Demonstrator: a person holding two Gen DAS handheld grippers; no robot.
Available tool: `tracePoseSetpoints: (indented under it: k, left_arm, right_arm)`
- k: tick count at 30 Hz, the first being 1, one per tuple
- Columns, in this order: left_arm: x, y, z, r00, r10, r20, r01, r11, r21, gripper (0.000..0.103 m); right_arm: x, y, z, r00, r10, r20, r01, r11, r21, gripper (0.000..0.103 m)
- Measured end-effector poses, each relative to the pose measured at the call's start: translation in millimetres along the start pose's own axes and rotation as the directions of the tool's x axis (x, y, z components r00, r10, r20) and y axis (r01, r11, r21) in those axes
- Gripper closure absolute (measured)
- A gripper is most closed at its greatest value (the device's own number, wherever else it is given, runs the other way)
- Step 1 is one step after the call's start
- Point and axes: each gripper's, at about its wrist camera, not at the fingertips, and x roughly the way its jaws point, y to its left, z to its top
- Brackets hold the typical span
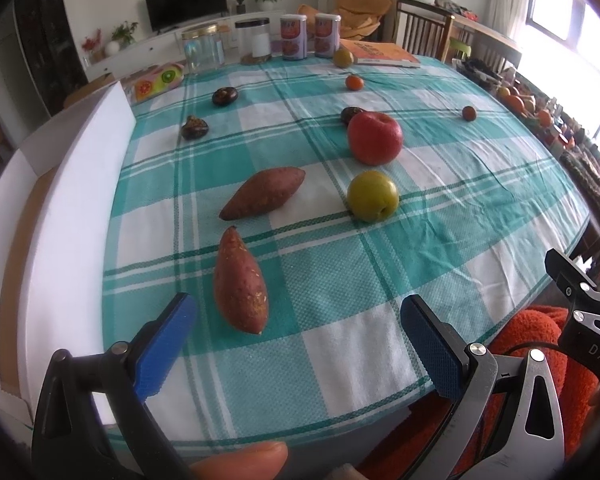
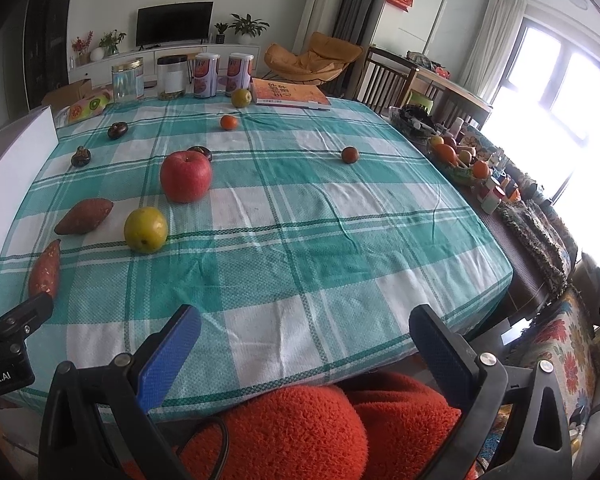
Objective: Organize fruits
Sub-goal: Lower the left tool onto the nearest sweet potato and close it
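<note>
You are holding both grippers low at the near edge of the cloth (image 2: pixel 300 208), each with its blue pads spread wide apart and nothing between them: the left gripper (image 1: pixel 300 336) is facing the near sweet potato (image 1: pixel 240 280), the right gripper (image 2: pixel 306 344) is facing bare checks.

The fruits are lying scattered on the left half. The near sweet potato is reddish brown, pointed at both ends, lying lengthwise toward you. A second sweet potato (image 1: pixel 264 193) is lying slantwise just beyond it, apart from it. To their right a yellow-green plum (image 1: pixel 373 196) is sitting near a big red apple (image 1: pixel 375 138), which is standing just in front of a dark mangosteen (image 1: pixel 350 113). Two more mangosteens (image 1: pixel 225 96) are sitting far left. A small orange (image 1: pixel 354 82) and a dark red fruit (image 1: pixel 469 113) are lying farther off, well apart. A white box (image 1: pixel 60 208) is standing along the left edge.
</note>
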Motion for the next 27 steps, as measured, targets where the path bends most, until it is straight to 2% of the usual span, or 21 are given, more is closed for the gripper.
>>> tracePoseSetpoints:
  k: [6,10,13,16,18,19,20,24,27]
  left_arm:
    - [10,39,8,0.992,-0.124,-0.035,0.123,0.991,-0.046,0.001]
    - [23,52,-7,0.987,-0.136,-0.084,0.132,0.99,-0.053,0.001]
    - [40,48,-24,0.97,-0.17,-0.172,0.161,0.985,-0.063,0.001]
    - [60,49,-39,0.954,-0.168,-0.247,0.148,0.984,-0.097,0.001]
    - [72,52,-46,0.946,-0.142,-0.291,0.114,0.987,-0.111,0.001]
    - [71,50,-47,0.96,-0.101,-0.26,0.082,0.993,-0.081,0.001]
    - [71,48,-48,0.963,-0.067,-0.26,0.055,0.997,-0.053,0.0]
    - [70,51,-50,0.971,-0.061,-0.232,0.045,0.996,-0.076,0.0]
    - [68,55,-55,0.984,-0.057,-0.17,0.043,0.995,-0.085,0.0]
  right_arm:
    - [-1,-5,-2,1.0,0.028,0.009,-0.028,0.999,0.028,0.0]
    - [2,-2,-3,0.999,0.051,0.005,-0.051,0.998,0.037,0.0]
    - [4,2,-4,0.998,0.07,-0.002,-0.07,0.997,0.034,0.0]
    - [1,6,-5,0.997,0.082,0.006,-0.082,0.996,0.02,0.0]
    - [-1,5,-6,0.996,0.086,0.014,-0.087,0.996,0.021,0.0]
    - [-1,4,-5,0.996,0.087,0.016,-0.088,0.996,0.026,0.0]
    - [-1,2,-5,0.996,0.088,0.016,-0.089,0.996,0.033,0.0]
    - [0,-2,-4,0.995,0.103,0.016,-0.104,0.993,0.059,0.0]
    - [-1,-3,-4,0.992,0.123,0.022,-0.125,0.99,0.071,0.0]
